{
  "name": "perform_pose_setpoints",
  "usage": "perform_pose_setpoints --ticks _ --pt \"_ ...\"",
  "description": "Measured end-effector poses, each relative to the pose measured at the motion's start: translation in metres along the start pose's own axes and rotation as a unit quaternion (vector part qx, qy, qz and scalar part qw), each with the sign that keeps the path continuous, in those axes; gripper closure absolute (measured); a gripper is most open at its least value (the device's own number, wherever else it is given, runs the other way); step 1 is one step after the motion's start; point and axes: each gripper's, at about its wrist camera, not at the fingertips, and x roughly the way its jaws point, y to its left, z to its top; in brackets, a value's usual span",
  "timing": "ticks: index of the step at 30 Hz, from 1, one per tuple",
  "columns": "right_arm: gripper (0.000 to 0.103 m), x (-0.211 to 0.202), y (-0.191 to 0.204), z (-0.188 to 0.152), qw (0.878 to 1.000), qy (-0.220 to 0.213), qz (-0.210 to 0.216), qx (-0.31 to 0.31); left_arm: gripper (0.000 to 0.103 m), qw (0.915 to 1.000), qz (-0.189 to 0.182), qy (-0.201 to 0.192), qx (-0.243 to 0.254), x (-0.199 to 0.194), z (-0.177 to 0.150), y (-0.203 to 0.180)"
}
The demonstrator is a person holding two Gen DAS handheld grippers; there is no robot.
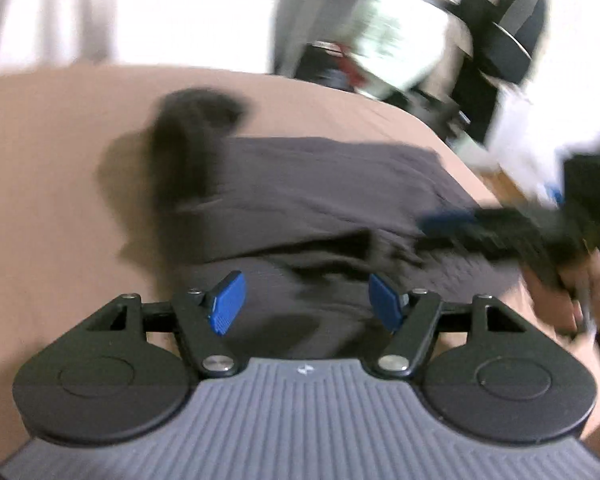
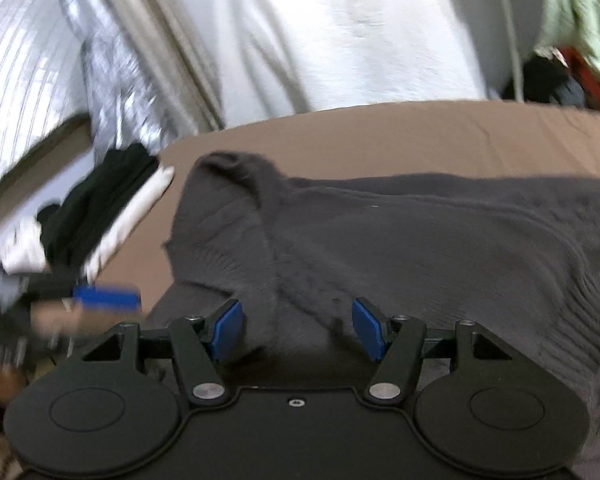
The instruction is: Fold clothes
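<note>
On the tan bed (image 1: 60, 152) lay the dark grey sweater (image 2: 420, 240), spread flat with one corner bunched up, while the left gripper (image 1: 306, 302) hung over it with jaws wide and empty, and the right gripper (image 2: 298, 330) hovered likewise, parted, gripping nothing.

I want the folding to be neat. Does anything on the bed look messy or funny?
Yes. The dark grey knit sweater is not flat on the brown bed sheet: one sleeve is flopped over the body, with bunched wrinkles near the open right tool.
</note>
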Motion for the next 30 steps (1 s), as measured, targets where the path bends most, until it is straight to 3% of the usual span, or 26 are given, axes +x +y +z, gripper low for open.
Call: perform_pose_setpoints --ticks 3,6,10,12,15,16,18,20,21,23,26,30 --pt "0.037 0.005 0.019 0.003 0.999 0.022 0.011 -0.039 0.037 0.9981 0.023 0.003 -0.057 0.009 -0.006 0.033" --pt "0.035 0.012 0.033 0.004 0.997 0.036 0.028 -0.058 0.037 0.9965 0.052 0.022 -0.062 0.024 -0.013 0.042" --pt "0.029 0.026 0.038 0.006 0.996 0.042 0.022 -0.077 0.036 0.9964 0.040 0.047 -0.058 0.036 -0.020 0.040" --pt "0.021 0.035 0.030 0.010 0.997 0.034 0.010 -0.063 0.036 0.9961 0.037 0.055 -0.058 0.045 -0.021 0.037" --pt "0.023 0.054 0.010 0.019 0.999 0.040 0.005 -0.021 0.035 0.9946 0.044 0.071 -0.062 0.052 -0.026 0.041" --pt "0.028 0.060 0.008 0.021 0.998 0.056 0.009 -0.018 0.035 0.9937 0.043 0.076 -0.070 0.054 -0.027 0.044" --pt "0.075 0.068 0.012 0.023 0.996 0.081 0.014 -0.043 0.035 0.9933 0.040 0.076 -0.077 0.052 -0.028 0.045" --pt "0.091 0.062 0.024 0.023 0.993 0.069 -0.005 -0.096 0.035 0.9936 0.039 0.075 -0.075 0.049 -0.028 0.045" --pt "0.098 0.050 0.025 0.027 0.995 0.047 -0.004 -0.088 0.035 0.9946 0.040 0.070 -0.065 0.046 -0.028 0.042" --pt "0.098 0.029 0.015 0.043 1.000 0.018 0.012 -0.007 0.035 0.9960 0.040 0.062 -0.051 0.039 -0.026 0.036" --pt "0.098 0.006 -0.002 0.064 0.997 0.007 0.032 0.064 0.035 0.9968 0.031 0.053 -0.051 0.034 -0.023 0.033" --pt "0.098 0.020 -0.024 0.052 0.993 0.062 -0.068 0.069 0.035 0.9935 0.035 0.098 -0.046 0.053 -0.029 0.029"
